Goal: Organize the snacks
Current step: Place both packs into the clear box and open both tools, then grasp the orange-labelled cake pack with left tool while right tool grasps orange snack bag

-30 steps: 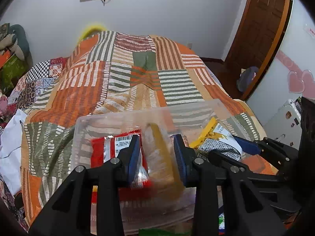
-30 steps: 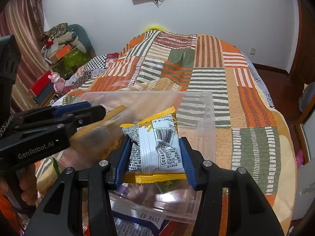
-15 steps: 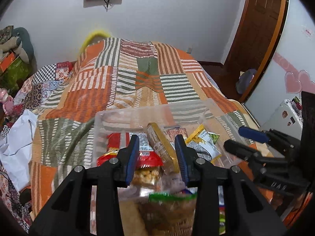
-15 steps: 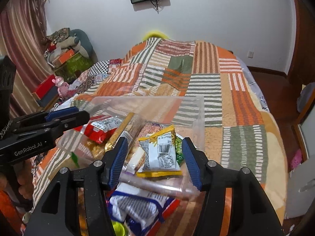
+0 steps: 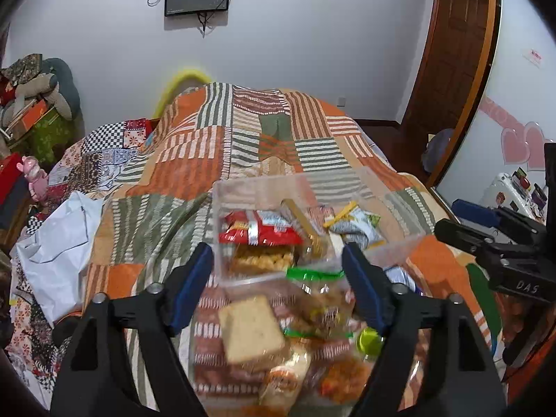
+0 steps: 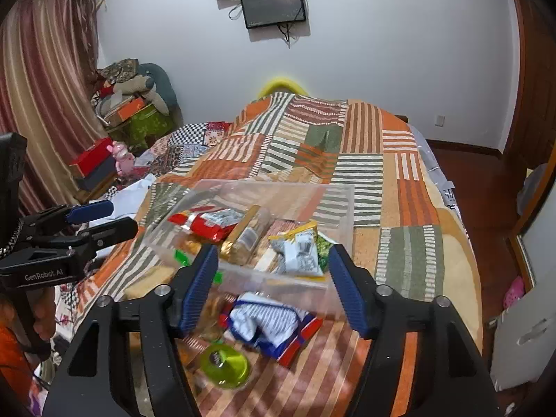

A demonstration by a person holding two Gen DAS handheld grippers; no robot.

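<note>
A clear rectangular plastic bin (image 6: 333,205) sits on a bed covered by an orange, green and white striped patchwork quilt (image 6: 361,146). Inside the bin lie a red crinkly snack packet (image 6: 205,224), a long clear sleeve of biscuits with a gold edge (image 6: 245,238) and a grey-and-yellow snack packet (image 6: 300,252), all touching one another.

Just in front of the bin, loose on the quilt, are a blue-and-white striped packet (image 6: 267,323), a round lime-green lidded container (image 6: 226,365) and a wrapped tan slice of cake (image 5: 250,326) beside a green-topped clear bag of snacks (image 5: 319,295).

The left hand-held gripper (image 5: 278,288) hangs above the loose snacks, its blue-padded fingers (image 5: 193,283) spread wide apart and holding nothing. The right hand-held gripper (image 6: 272,286) is beside it, also spread wide and empty, over the near edge of the bin.

A small dark screen (image 6: 274,5) is mounted on the white wall behind the bed.
</note>
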